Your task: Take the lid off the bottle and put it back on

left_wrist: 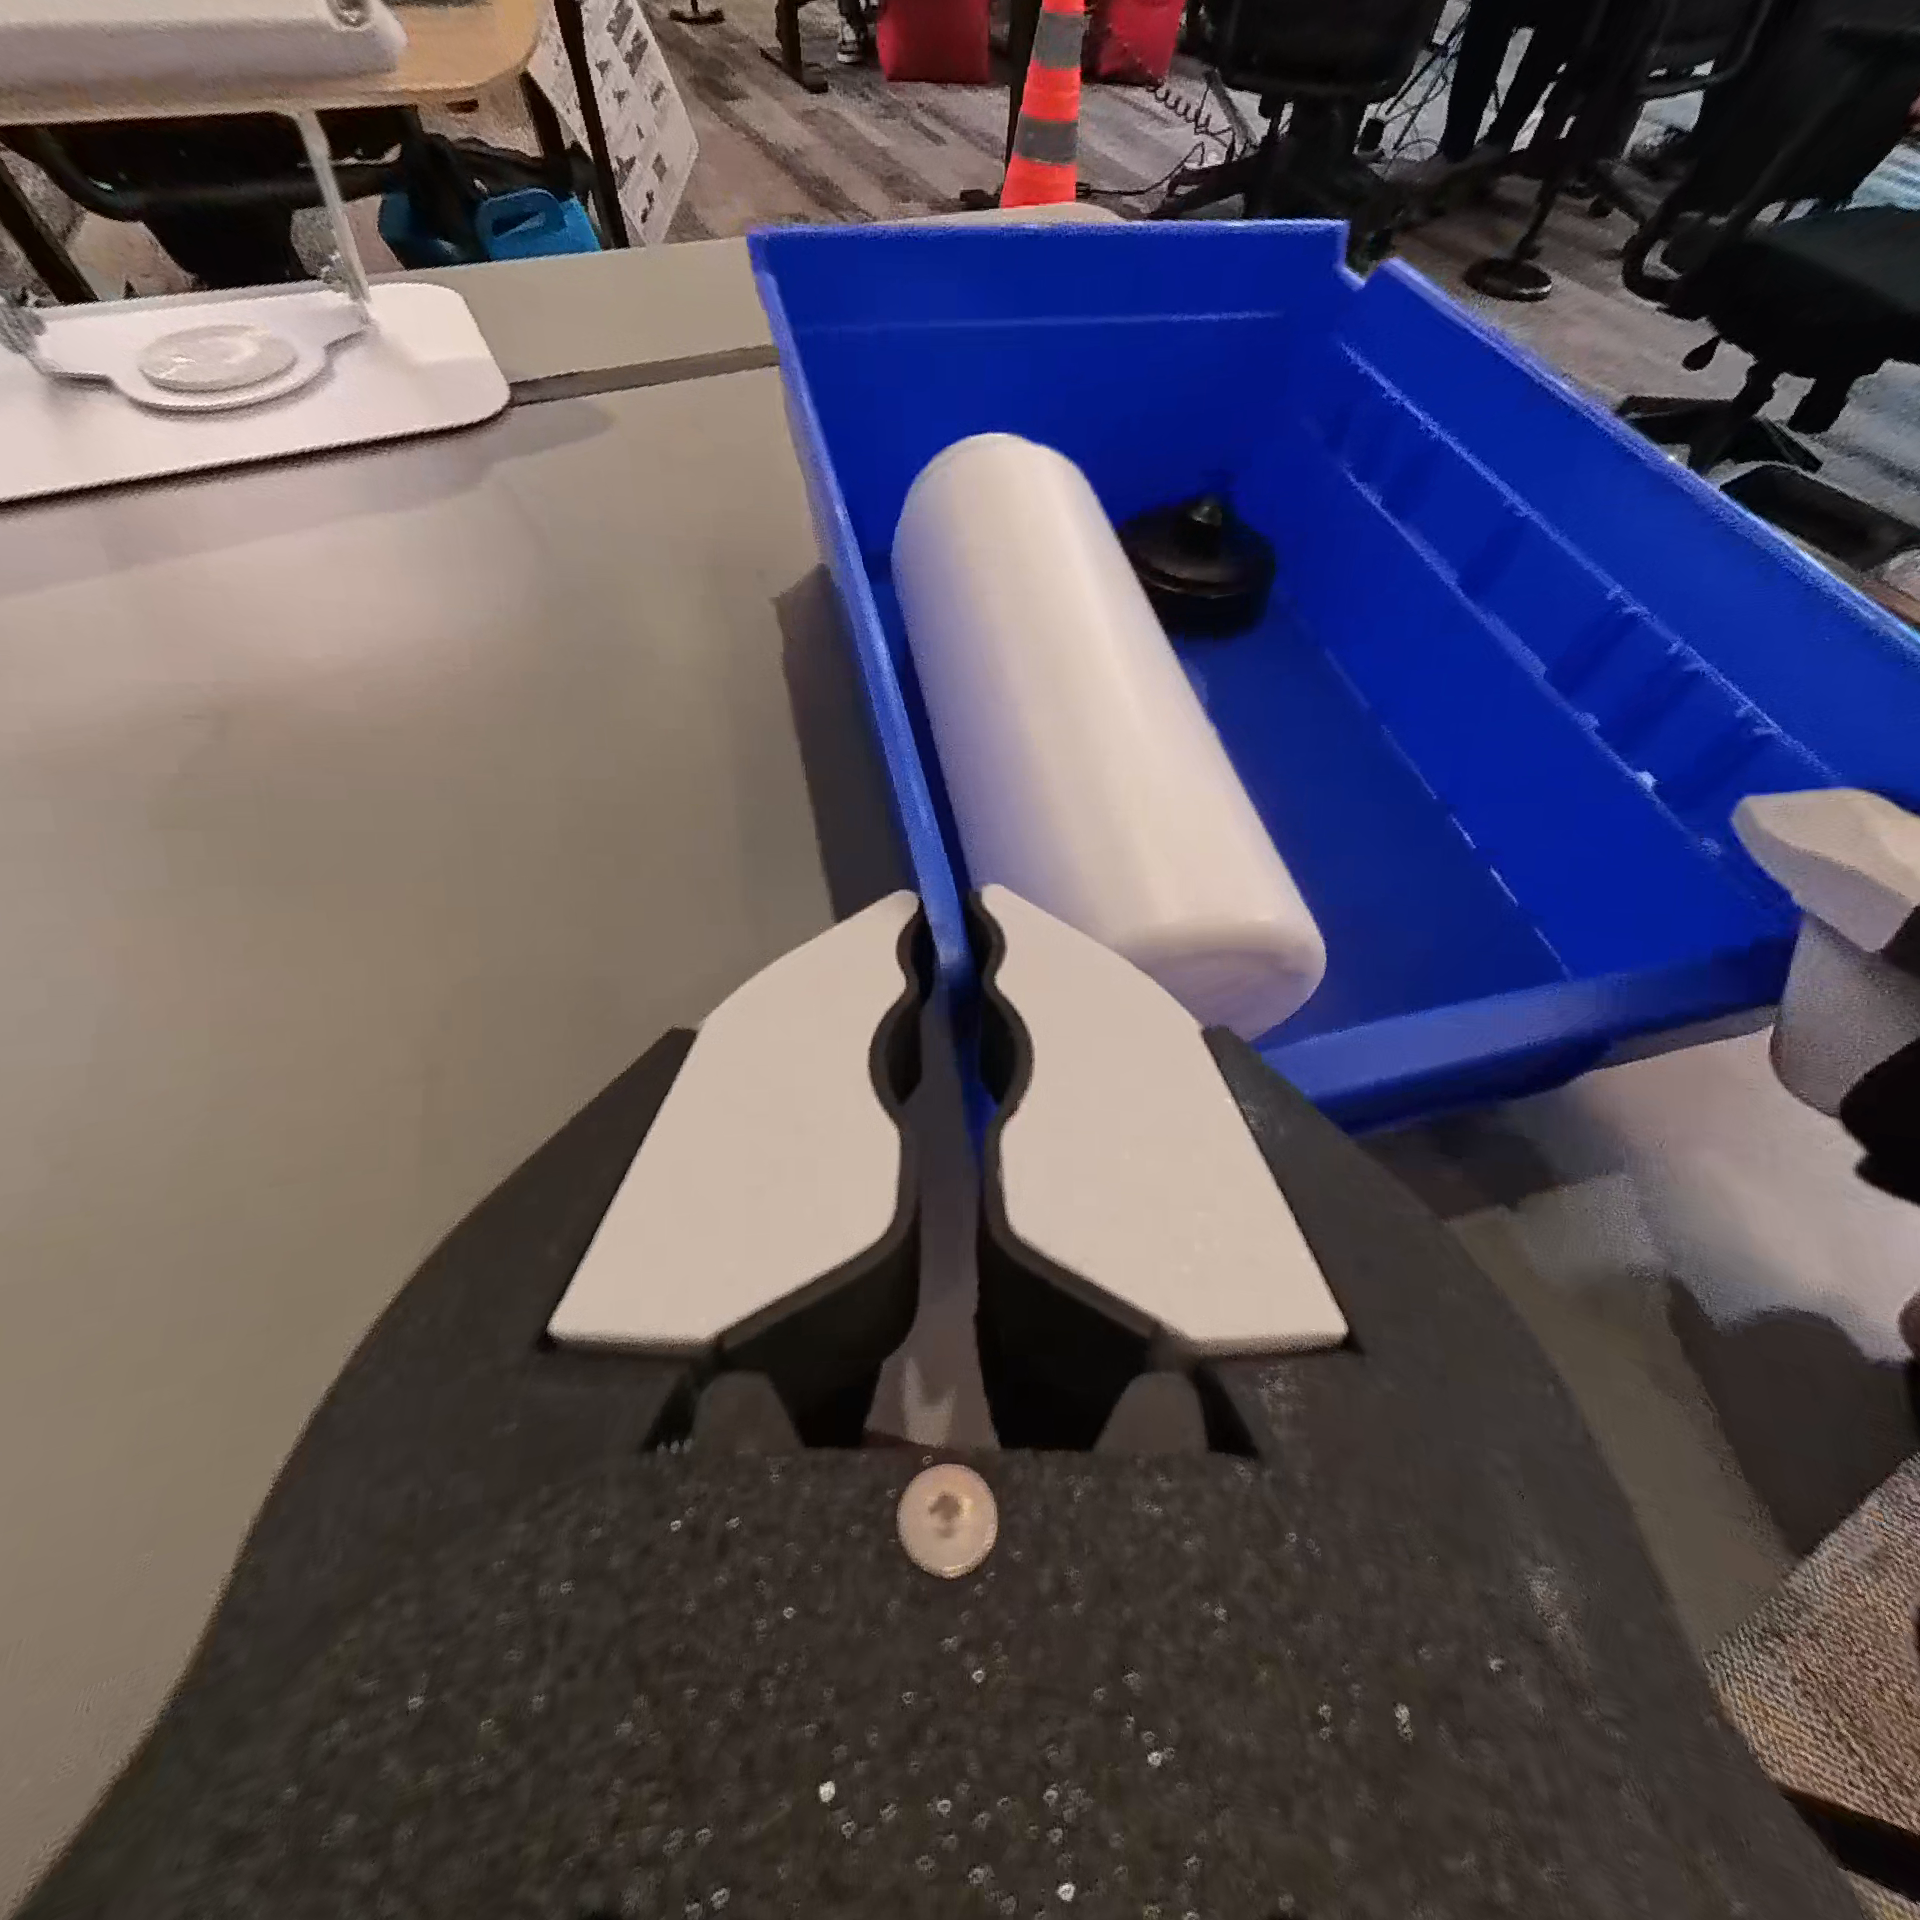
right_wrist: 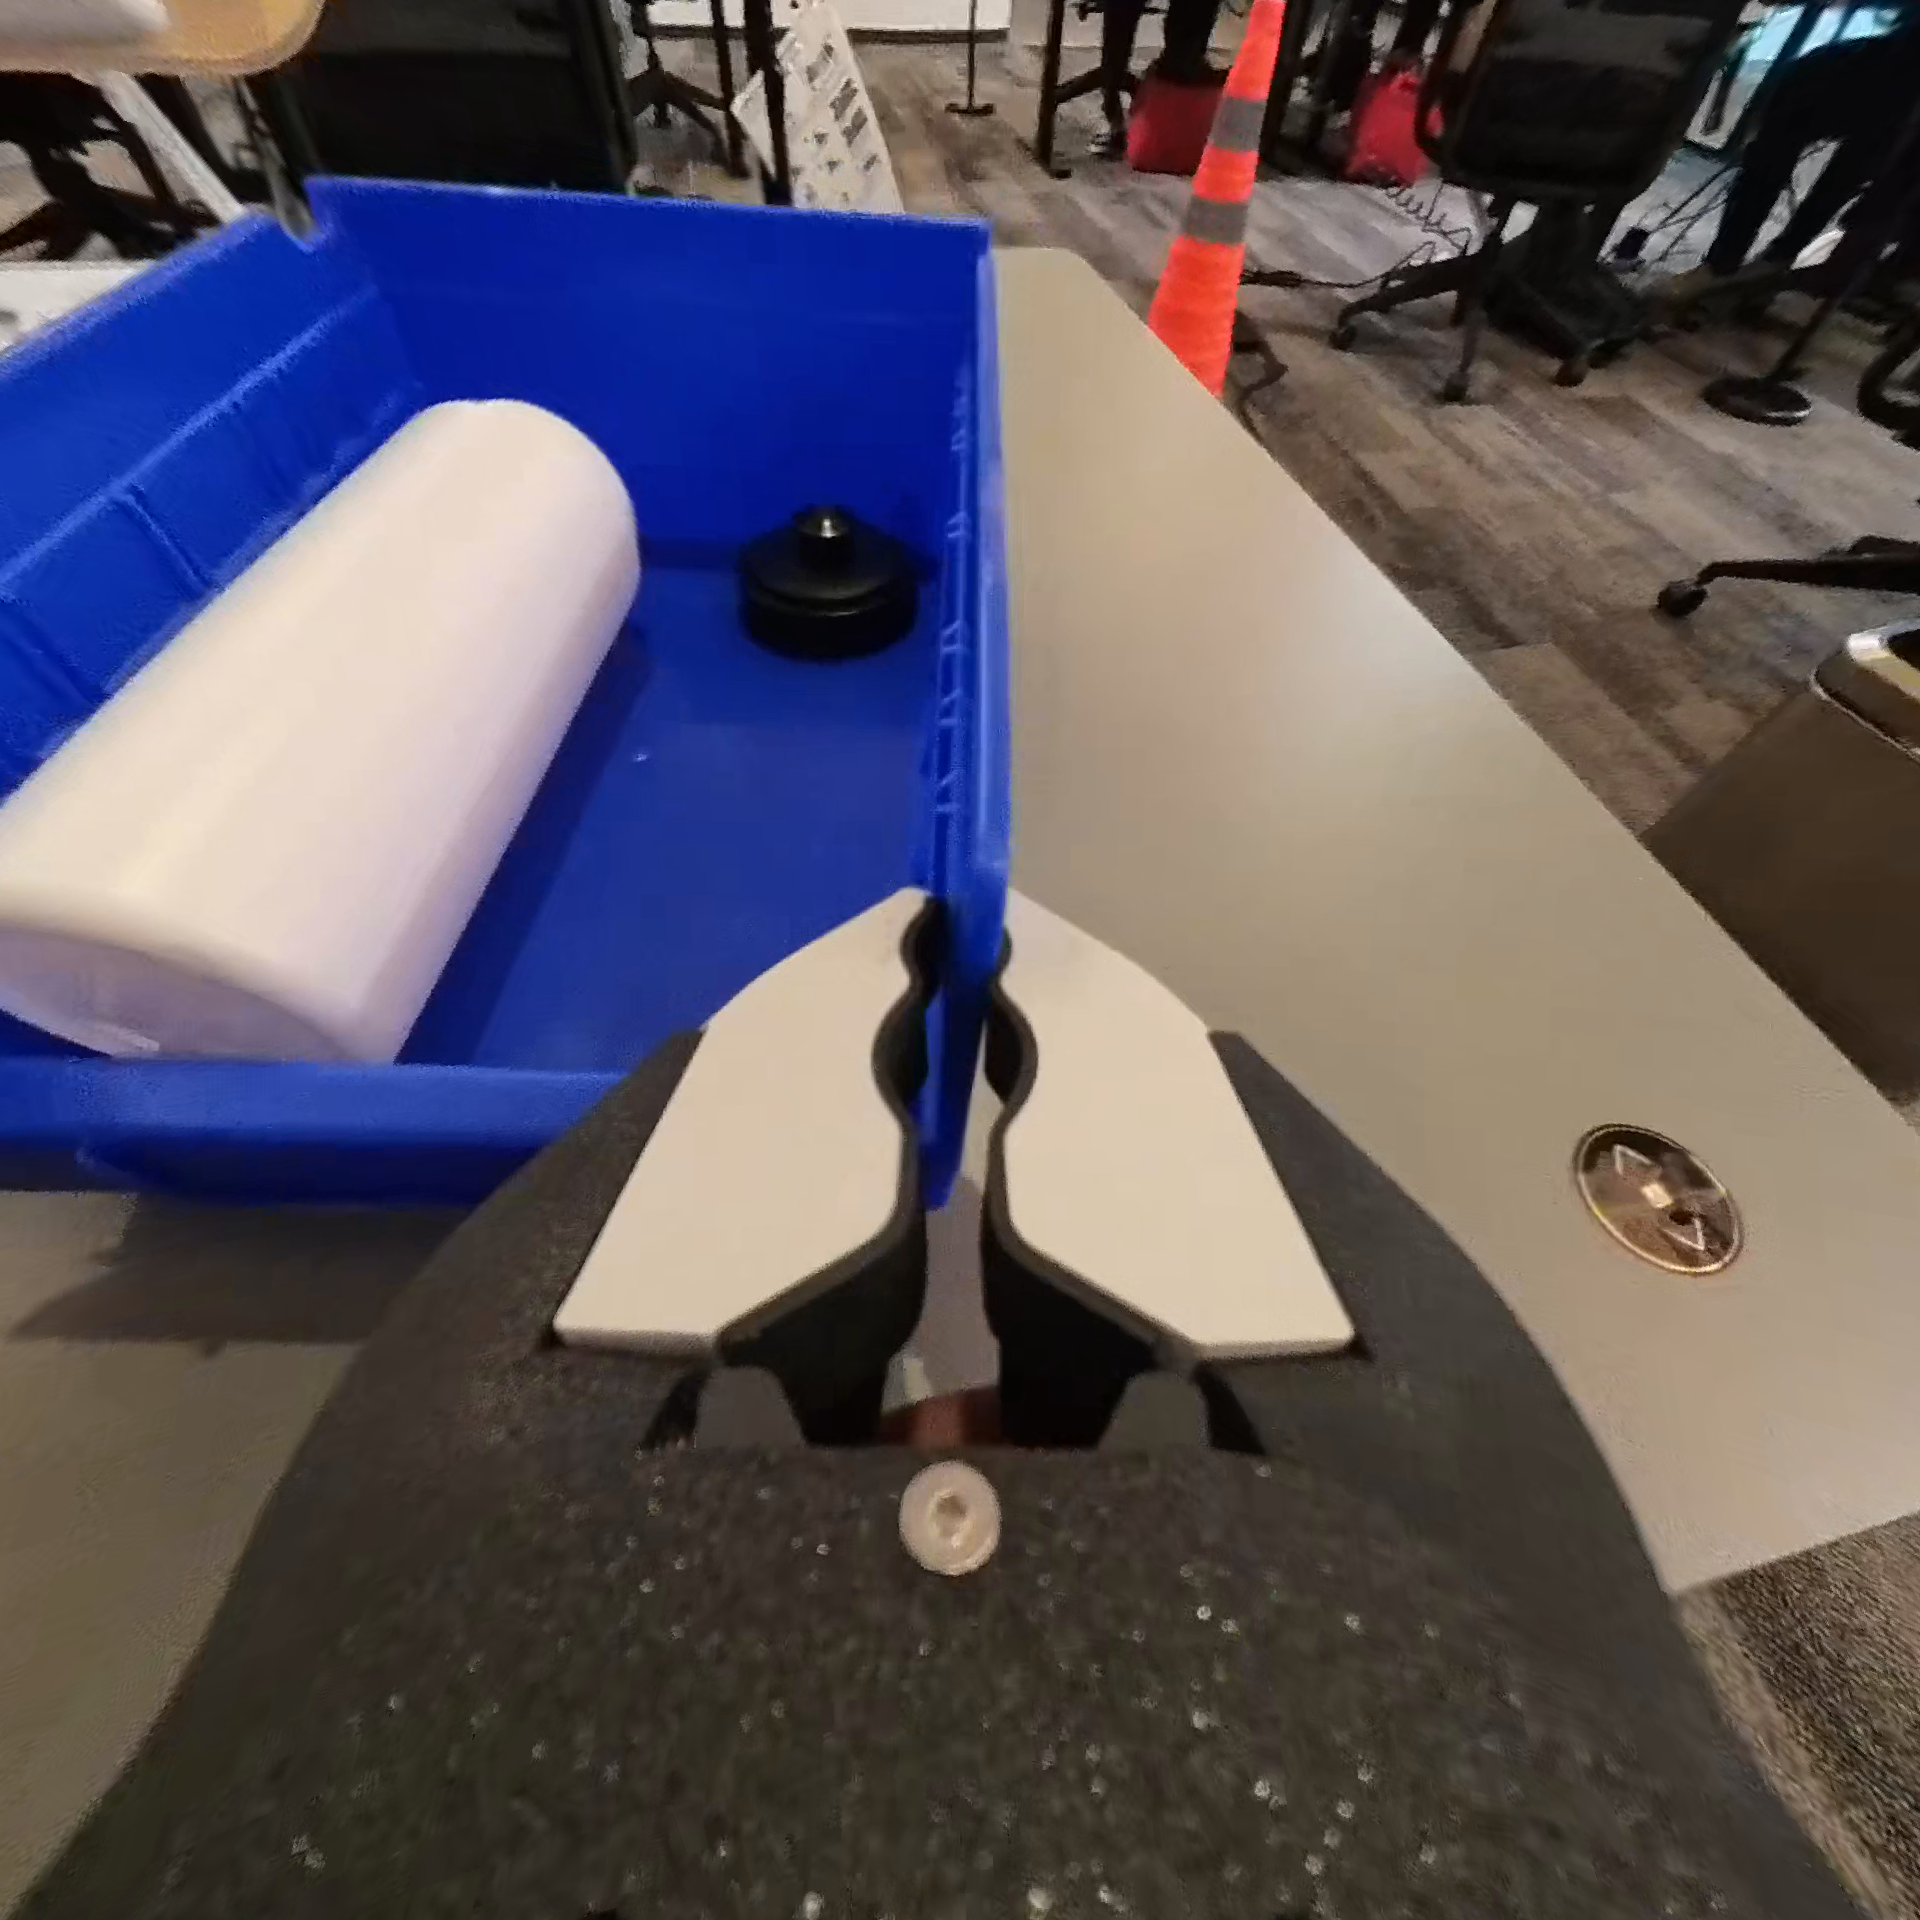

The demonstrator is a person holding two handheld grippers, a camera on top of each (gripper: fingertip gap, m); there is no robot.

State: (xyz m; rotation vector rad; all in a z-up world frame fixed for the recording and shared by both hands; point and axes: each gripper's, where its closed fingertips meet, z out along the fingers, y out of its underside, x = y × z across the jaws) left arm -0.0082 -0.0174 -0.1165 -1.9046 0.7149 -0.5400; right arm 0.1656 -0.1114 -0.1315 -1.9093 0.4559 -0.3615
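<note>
Left wrist view: left gripper (left_wrist: 948, 935) clamped on blue plastic bin (left_wrist: 1455, 499) wall; right gripper (right_wrist: 961, 935) pinching opposite wall; white cylindrical bottle (left_wrist: 1081, 727), black round lid (right_wrist: 826, 597) inside.

Blue bin (left_wrist: 1455, 582) on grey table (left_wrist: 416, 727); white stand (left_wrist: 239, 384) far left; orange cone (left_wrist: 1044, 114) on floor.

Blue bin (left_wrist: 1455, 582), glossy moulded plastic; white bottle (left_wrist: 1081, 727), smooth matt plastic; black lid (right_wrist: 826, 592), matt plastic; bench (left_wrist: 416, 779), smooth matt grey.
</note>
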